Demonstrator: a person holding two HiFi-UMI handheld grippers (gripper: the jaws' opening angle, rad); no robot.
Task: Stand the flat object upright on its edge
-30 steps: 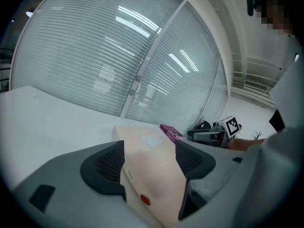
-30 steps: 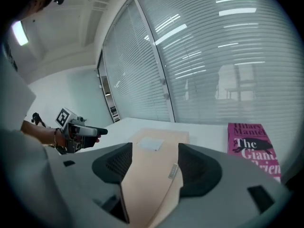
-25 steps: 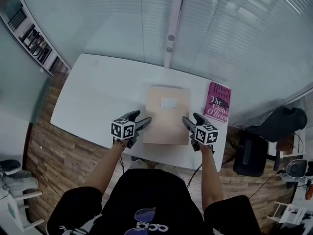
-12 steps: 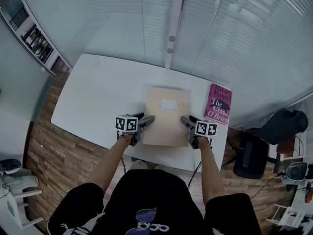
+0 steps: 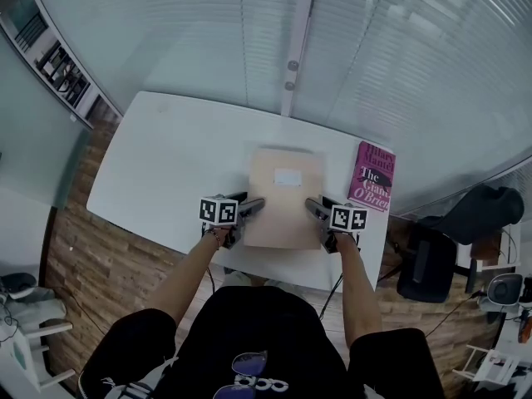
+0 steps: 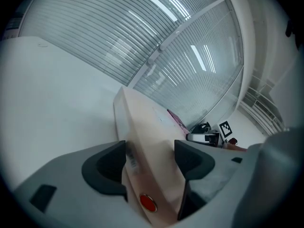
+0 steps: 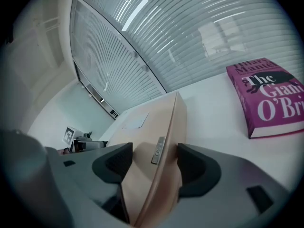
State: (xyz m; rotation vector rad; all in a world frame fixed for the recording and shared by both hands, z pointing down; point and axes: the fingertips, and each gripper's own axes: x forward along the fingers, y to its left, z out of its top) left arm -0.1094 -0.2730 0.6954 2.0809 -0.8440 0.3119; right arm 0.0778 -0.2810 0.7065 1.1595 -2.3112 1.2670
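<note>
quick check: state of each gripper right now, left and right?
Left gripper: closed on the left side of the flat beige box.
Right gripper: closed on the right side of the same box.

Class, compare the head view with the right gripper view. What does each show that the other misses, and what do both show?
Only the head view shows the person's forearms, the wooden floor and the wall shelves.

Only the right gripper view shows the small grey strip on the edge of the tan case, and the right gripper with its jaws closed on that edge.

Both show the tan case, the pink book, the white table and the left gripper.
</note>
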